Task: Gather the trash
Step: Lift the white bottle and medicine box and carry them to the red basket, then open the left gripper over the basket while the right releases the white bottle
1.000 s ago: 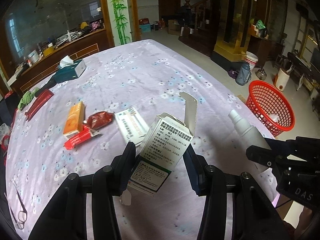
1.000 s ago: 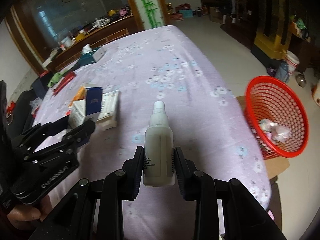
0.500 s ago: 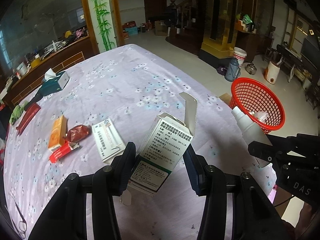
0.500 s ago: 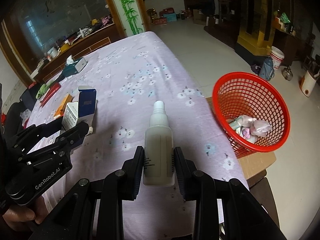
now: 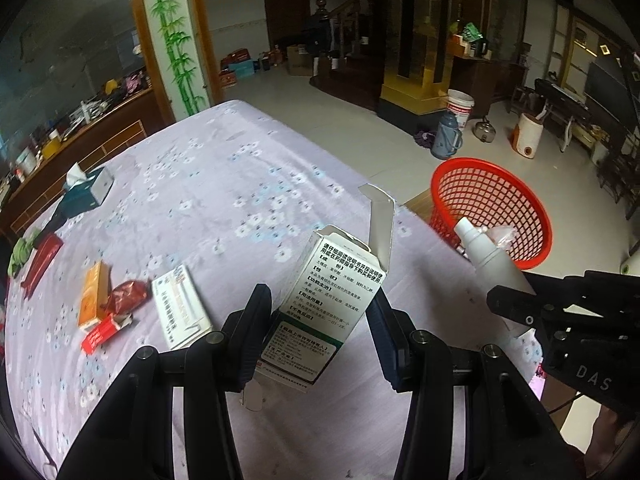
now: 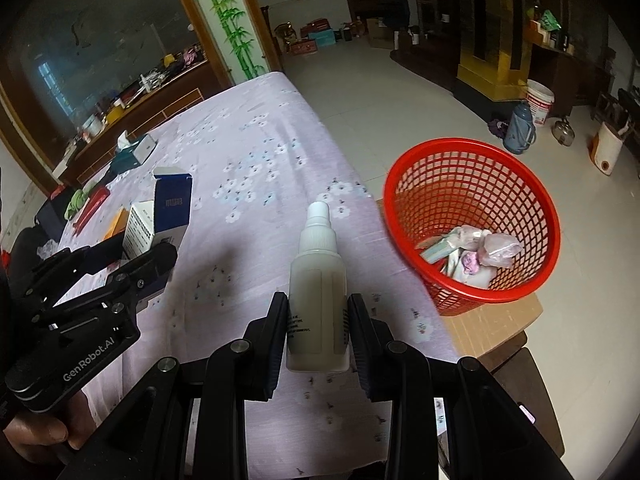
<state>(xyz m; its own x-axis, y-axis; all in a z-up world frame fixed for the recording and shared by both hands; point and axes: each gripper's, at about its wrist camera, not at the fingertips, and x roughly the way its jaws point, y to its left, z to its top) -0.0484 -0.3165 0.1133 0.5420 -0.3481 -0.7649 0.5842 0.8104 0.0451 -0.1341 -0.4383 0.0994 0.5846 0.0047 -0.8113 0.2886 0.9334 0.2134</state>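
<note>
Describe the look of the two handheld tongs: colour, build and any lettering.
Both are matte black with linked bars and silver pivot bolts. The left tongs have dark blue finger pads and white "GenRobot.AI" lettering on the body. The right tongs show "DAS" in pale letters. No sleeve or cable shows.

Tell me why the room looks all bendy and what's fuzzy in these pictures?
Both views curve because of the fisheye lens, with dark corners. Left wrist view: the flat white box on the purple cloth looks smeared, while the held carton is sharp. Right wrist view: the bottle is crisp, and the red basket rim is slightly soft.
</note>
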